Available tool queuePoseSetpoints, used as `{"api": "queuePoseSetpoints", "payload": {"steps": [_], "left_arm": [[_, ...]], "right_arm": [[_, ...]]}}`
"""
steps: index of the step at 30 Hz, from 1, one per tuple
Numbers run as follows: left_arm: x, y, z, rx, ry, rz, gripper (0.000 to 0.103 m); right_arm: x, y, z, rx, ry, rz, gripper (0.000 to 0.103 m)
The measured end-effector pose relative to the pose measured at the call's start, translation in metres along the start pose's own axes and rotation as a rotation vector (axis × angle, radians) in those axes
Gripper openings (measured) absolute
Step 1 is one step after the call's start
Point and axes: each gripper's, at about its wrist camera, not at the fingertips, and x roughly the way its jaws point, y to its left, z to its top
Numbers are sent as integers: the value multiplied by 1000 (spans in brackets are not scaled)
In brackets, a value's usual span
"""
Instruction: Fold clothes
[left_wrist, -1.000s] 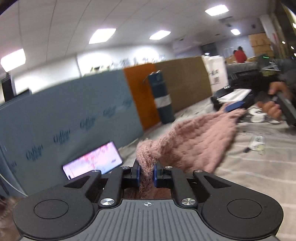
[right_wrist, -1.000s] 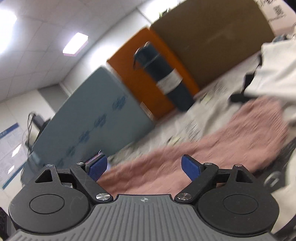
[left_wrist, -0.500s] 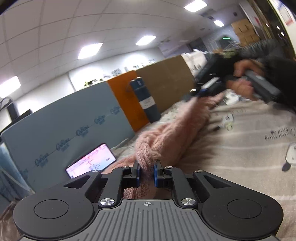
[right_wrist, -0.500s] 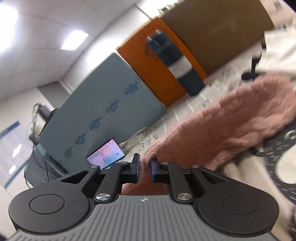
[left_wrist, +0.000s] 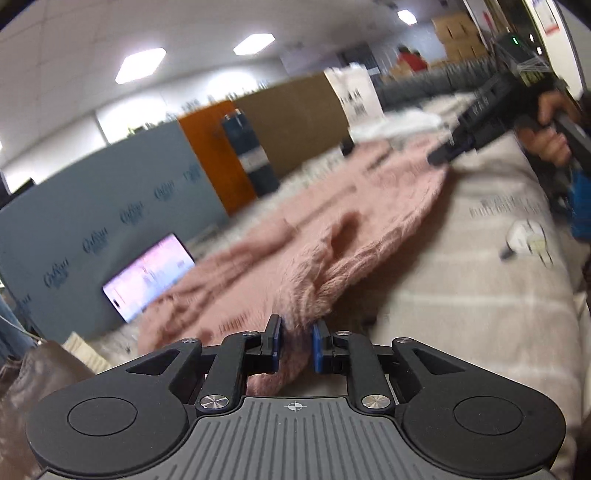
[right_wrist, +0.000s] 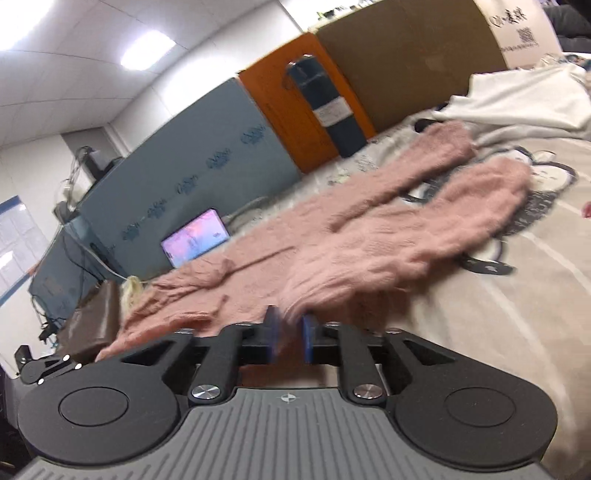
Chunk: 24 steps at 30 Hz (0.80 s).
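Both my grippers pinch the pink sweater: left gripper (left_wrist: 294, 343) low and level, right gripper (right_wrist: 288, 338) likewise, each with knit bunched between narrowed pads. Half a second ago the sweater (right_wrist: 369, 236) hung stretched in the air; now it lies spread on the printed bedsheet (right_wrist: 535, 295). Its long axis runs away from me, sleeves pointing toward the white garment (right_wrist: 524, 99).

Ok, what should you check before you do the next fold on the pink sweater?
1. Left gripper pinching the pink sweater: ok.
2. Right gripper pinching its edge: ok, though blurred.
3. Sweater lying flat on the bed cover: not ok, bunched near both grippers.
4. Sleeves spread out: ok, both lie stretched out at the far end.
5. White garment clear of the sweater: cannot tell.
6. Phone off the sweater: ok.
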Motion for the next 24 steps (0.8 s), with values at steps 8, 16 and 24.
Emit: {"api": "queuePoseSetpoints", "payload": {"steps": [8,16,24], "left_arm": [[-26,20,0,-213,-169,72,87],[-2,21,8,-235,-125,160,88],[22,18,7,-213,28,132,91]], "right_arm": [[-18,-55,40,68,-231,-345,68],[24,-81,63,-80,-129,-479,13],[18,-87,72,-150,-126,-621,7]]}}
